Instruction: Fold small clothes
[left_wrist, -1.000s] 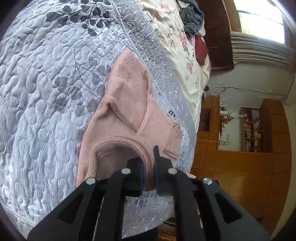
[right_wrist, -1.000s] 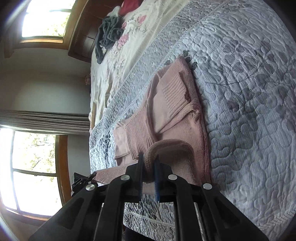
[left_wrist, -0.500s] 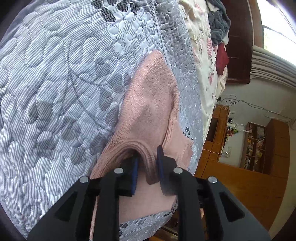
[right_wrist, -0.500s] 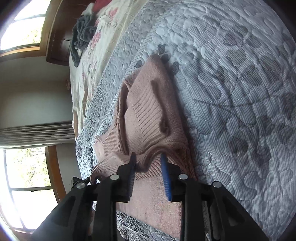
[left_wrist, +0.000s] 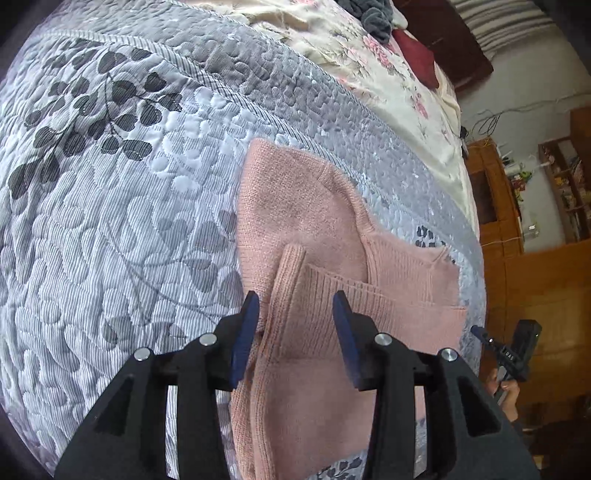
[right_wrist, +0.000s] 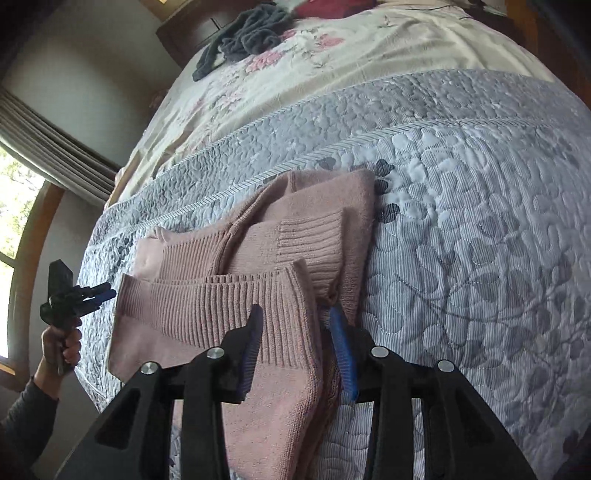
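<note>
- Pink knit sweater (left_wrist: 303, 221) lies folded on the grey quilt (left_wrist: 110, 221) of the bed, ribbed hem on top.
- Left hand-held gripper (left_wrist: 295, 332): jaws apart, holding nothing; the ribbed hem sits between and just ahead of the fingers.
- Right hand-held gripper (right_wrist: 295, 343): jaws apart, empty; the folded edge lies between them, the sweater body ahead and to the left.
- Risk: a blue pad (right_wrist: 341, 350) could snag loose knit on pulling away and drag the top layer, undoing the fold.
- Risk: the stacked layers look uneven; the hem may slide off.
</note>
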